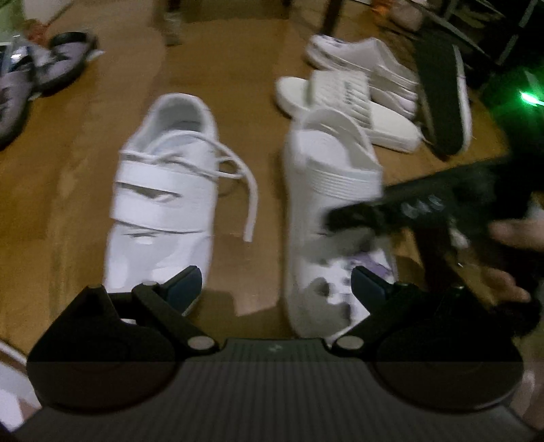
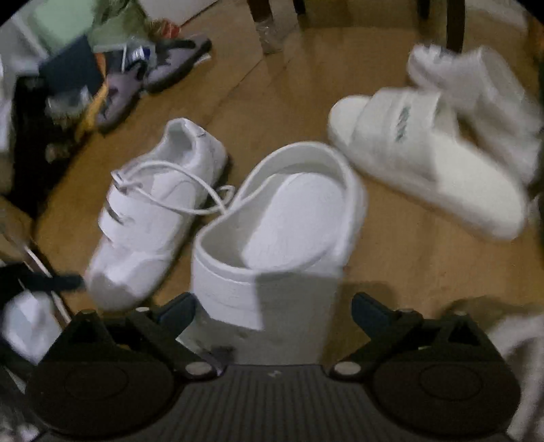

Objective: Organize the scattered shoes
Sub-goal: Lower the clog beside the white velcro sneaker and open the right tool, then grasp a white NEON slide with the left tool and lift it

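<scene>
A white strapped sneaker (image 1: pixel 163 204) with a loose lace lies on the wooden floor, toe toward my left gripper (image 1: pixel 277 289), which is open and empty just above both toes. Beside it on the right lies a second white shoe (image 1: pixel 326 210). My right gripper reaches over that shoe in the left wrist view (image 1: pixel 367 217). In the right wrist view my right gripper (image 2: pixel 273 314) is open, its jaws on either side of the second white shoe (image 2: pixel 282 221). The strapped sneaker (image 2: pixel 149 217) lies to its left.
White slide sandals (image 1: pixel 350 102) (image 2: pixel 431 159) lie behind on the right, with a black sole (image 1: pixel 442 98) leaning beside them. Grey sandals (image 1: pixel 40 74) (image 2: pixel 149 78) and clutter sit at the far left. Chair legs (image 2: pixel 268 23) stand at the back.
</scene>
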